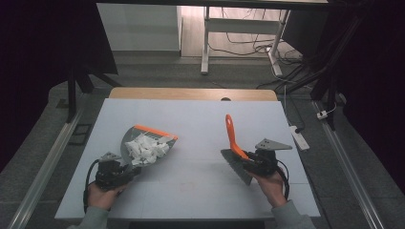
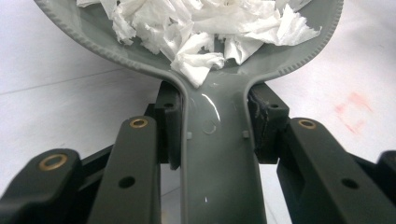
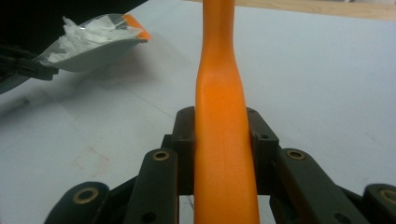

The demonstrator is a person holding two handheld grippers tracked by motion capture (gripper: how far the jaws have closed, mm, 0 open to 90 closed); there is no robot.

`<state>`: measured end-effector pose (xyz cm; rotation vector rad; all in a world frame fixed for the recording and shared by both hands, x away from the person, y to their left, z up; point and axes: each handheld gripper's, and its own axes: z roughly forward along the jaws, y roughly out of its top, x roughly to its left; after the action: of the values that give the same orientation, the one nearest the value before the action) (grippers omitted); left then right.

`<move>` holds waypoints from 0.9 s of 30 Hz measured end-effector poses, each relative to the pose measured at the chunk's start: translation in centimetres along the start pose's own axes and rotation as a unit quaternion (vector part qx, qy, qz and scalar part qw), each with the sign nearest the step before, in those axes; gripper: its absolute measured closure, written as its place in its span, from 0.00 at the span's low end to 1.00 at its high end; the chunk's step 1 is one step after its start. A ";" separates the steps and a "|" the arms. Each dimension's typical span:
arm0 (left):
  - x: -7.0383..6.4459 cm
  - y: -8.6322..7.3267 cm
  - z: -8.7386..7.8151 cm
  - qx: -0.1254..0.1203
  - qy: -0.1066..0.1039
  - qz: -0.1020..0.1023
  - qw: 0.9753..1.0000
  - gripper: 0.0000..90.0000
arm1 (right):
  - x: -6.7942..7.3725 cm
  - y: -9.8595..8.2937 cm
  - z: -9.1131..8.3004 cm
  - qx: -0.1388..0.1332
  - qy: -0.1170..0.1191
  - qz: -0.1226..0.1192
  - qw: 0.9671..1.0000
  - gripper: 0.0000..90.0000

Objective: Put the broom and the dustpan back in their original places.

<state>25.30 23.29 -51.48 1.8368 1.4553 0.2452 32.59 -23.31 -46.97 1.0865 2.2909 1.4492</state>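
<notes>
A grey dustpan (image 1: 125, 142) with an orange front lip hangs a little above the white table at the left, holding a heap of white paper scraps (image 1: 147, 149). My left gripper (image 1: 128, 170) is shut on its handle (image 2: 219, 154), with the pads (image 2: 169, 126) pressing both sides and the paper scraps (image 2: 205, 28) just ahead. At the right, my right gripper (image 1: 248, 162) is shut on an orange-handled brush (image 1: 231, 131), whose grey head (image 1: 236, 166) points toward the person. The brush handle (image 3: 222, 116) runs up between the jaws. The dustpan (image 3: 98, 46) appears at the upper left of the right gripper view.
The white table top (image 1: 191, 119) ends in a wooden strip (image 1: 191, 93) at the far edge. A faint red mark (image 2: 352, 109) is on the surface near the dustpan. Beyond stand white desk legs (image 1: 205, 47); a power strip (image 1: 298, 136) lies on the floor at the right.
</notes>
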 end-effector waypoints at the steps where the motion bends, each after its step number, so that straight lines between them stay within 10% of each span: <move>1: 0.0 0.0 0.0 -0.001 0.005 -0.004 1.000 0.68 | -0.2 -0.2 0.0 0.001 0.000 0.008 1.000 0.78; 17: 0.5 -0.2 1.9 0.016 0.069 -0.079 0.994 0.68 | -1.0 -1.6 0.6 0.035 0.021 0.048 0.998 0.78; 27: 0.4 0.0 2.8 0.031 0.073 -0.083 0.993 0.68 | -2.2 -1.9 1.8 0.071 -0.008 0.062 0.996 0.78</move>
<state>27.03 22.45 -53.58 1.7649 1.7257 0.2594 34.24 -24.07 -49.91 1.2970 2.3835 1.3312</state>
